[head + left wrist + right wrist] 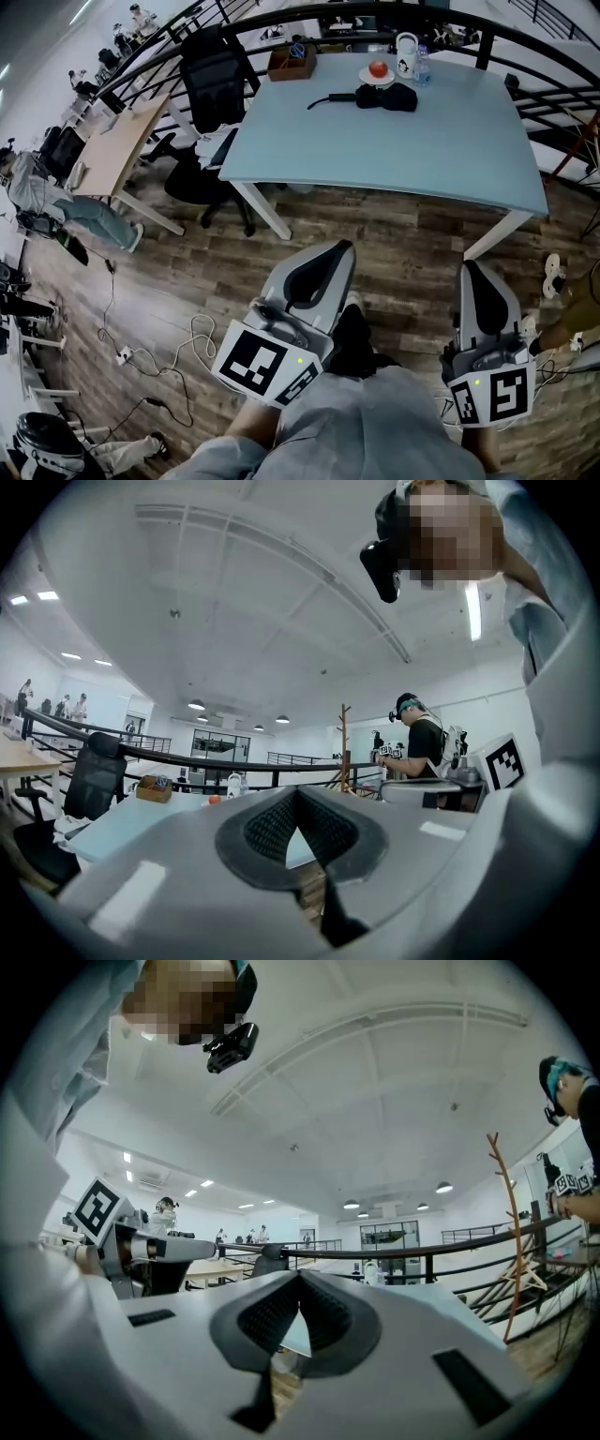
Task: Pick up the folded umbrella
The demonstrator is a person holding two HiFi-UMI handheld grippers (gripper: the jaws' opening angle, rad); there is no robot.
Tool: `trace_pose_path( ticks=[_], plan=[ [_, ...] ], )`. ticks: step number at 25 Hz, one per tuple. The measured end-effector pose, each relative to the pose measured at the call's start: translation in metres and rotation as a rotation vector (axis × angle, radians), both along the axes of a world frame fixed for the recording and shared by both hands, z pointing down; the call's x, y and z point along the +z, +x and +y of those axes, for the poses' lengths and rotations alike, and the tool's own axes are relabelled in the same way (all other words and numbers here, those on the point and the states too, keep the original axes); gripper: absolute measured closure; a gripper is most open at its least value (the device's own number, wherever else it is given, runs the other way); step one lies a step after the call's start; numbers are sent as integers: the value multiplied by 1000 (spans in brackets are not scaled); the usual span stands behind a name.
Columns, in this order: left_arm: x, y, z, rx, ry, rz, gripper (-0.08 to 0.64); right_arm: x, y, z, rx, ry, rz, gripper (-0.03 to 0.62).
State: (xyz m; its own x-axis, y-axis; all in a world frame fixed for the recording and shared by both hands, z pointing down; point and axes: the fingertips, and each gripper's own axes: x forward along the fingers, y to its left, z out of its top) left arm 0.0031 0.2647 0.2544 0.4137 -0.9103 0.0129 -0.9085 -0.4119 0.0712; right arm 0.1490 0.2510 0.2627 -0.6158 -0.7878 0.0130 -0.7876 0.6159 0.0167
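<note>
Head view, umbrella (386, 97) on table (394, 155), left gripper (339, 247), right gripper (470, 268), jaws together

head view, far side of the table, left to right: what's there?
brown box → red apple on a plate → white mug → clear bottle. The folded umbrella lies in front, spanning several of them, so it's left out.

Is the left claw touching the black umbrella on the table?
Apart. In the head view the left claw hangs over the wooden floor, short of the table, and the umbrella lies at the table's far side.
</note>
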Motion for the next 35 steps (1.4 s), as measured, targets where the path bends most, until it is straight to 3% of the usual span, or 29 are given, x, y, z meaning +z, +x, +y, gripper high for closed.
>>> trace_pose_path(
  ticks=[11,24,35],
  plan=[
    [5,-16,-41,8,8,2,555,7,-14,-34,11,-4,16,592],
    [-1,-47,-137,46,-7,25,555,-1,-50,-124,33,-24,33,592],
    [-10,-79,-214,98,20,28,555,-15,-84,-193,84,17,44,592]
  ],
)
